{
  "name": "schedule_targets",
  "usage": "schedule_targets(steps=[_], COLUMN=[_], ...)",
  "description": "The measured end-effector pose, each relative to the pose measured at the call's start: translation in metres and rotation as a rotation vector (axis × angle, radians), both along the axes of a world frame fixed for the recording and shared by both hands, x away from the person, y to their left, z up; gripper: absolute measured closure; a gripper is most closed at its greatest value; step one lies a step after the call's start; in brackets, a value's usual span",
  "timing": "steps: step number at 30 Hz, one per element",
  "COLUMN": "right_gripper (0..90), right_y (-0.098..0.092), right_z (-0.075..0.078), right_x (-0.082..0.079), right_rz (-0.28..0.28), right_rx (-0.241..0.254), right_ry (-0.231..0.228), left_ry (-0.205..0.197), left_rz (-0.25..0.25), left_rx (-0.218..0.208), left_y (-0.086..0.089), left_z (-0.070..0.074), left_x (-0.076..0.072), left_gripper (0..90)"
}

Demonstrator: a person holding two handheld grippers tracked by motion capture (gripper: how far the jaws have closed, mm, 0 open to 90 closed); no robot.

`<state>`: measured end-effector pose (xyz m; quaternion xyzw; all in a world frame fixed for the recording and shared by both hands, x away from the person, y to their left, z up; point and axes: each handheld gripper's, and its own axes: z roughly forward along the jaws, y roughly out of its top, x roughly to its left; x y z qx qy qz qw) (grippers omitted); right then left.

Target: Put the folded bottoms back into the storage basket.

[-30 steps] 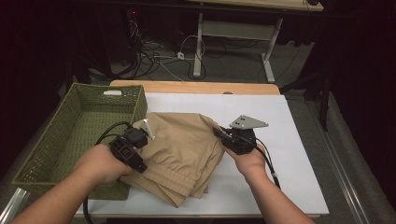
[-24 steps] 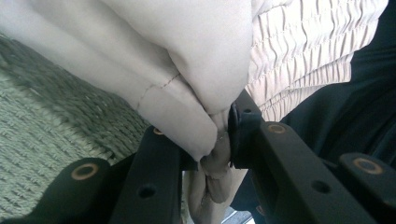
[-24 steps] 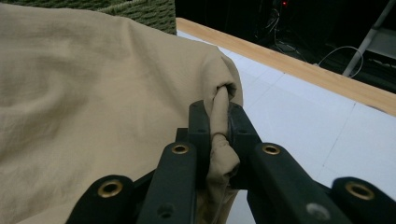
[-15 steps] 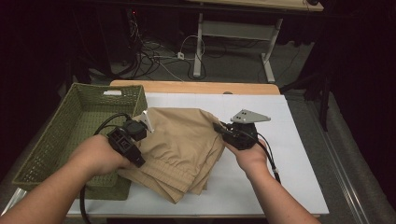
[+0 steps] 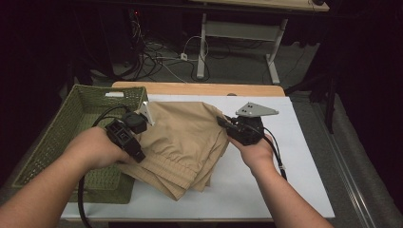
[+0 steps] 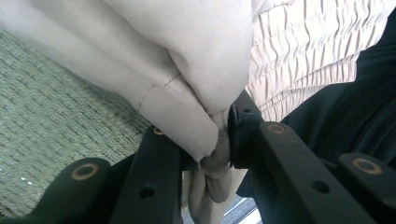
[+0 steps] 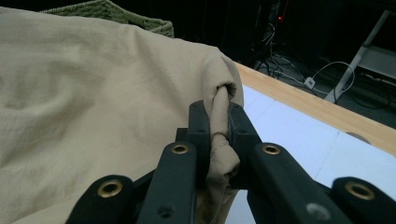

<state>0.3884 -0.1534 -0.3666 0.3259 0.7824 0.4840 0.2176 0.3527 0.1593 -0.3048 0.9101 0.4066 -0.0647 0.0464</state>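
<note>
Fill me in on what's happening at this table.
A person holds a folded tan garment with a gripper in each hand. The left gripper is shut on a bunch of the cloth at its left edge, next to the green woven basket; the right gripper is shut on a fold at its right edge. The garment hangs between them over the white table cover, its lower folds drooping toward it.

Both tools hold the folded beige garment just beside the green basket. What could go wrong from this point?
1. The left tool and right tool each pinch only a small bunched fold of the folded beige fabric garment, so a fold may slip out.
2. The lower layers hang loose toward the white table cover and may unfold.
3. The hanging edge may catch on the rim of the green woven basket.
</note>
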Motion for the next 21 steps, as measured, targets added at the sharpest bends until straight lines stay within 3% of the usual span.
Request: schedule_targets(steps=[8, 21], right_gripper=[84.7, 84.7], right_y=[0.010, 0.038], right_z=[0.009, 0.027], right_x=[0.001, 0.004], right_rz=[0.002, 0.039], right_rx=[0.000, 0.014], right_ry=[-0.008, -0.039], left_ry=[-0.011, -0.036], left_rz=[-0.003, 0.028], left_rx=[0.028, 0.042], left_y=[0.007, 0.038], left_z=[0.008, 0.026], left_x=[0.001, -0.001], left_gripper=[75.6, 75.7])
